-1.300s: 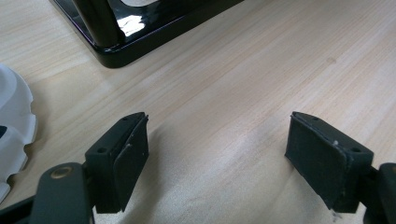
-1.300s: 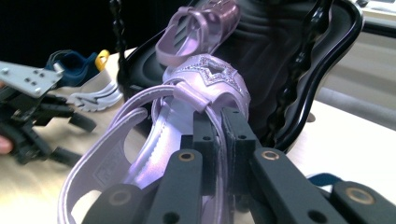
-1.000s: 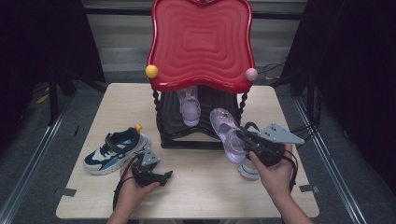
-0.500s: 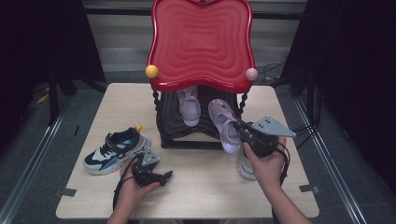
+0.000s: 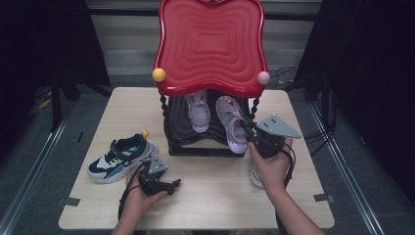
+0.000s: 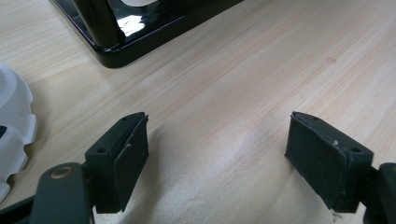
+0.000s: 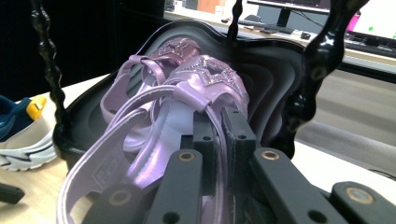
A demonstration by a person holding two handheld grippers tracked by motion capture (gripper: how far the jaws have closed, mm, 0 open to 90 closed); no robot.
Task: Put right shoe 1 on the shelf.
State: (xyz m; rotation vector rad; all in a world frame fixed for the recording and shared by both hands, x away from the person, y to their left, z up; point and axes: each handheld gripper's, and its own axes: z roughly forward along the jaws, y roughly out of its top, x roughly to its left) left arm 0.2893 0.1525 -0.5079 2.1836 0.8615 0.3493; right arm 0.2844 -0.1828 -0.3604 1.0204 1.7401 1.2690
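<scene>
high view: the right gripper is clamped on the side edge of a lilac sandal, holding it toe-first over the lower shelf of the black shoe rack, under the rack's red wavy top. its mate, a second lilac sandal, already lies on that shelf, so the carried one looks meant to go just beside it as a pair. the left gripper rests low on the wooden table with jaws apart and nothing in them, likely waiting near the navy and white sneaker, which sits on the table left of the rack. a white shoe lies partly hidden under the right hand.

left gripper view: the two black pads stand wide over bare wood, nothing between them. the rack's glossy base corner is ahead, and the sneaker's white sole edge is at the left.

right gripper view: the jaws are pinched tight on the sandal's thin side wall. its starred strap points into the shelf, close against the other sandal.

against the earlier frames: the sandal and right hand have travelled from beside the rack's front right corner inward and up the picture, so the toe now lies under the red top. the left hand, sneaker and shelved sandal are unchanged.
</scene>
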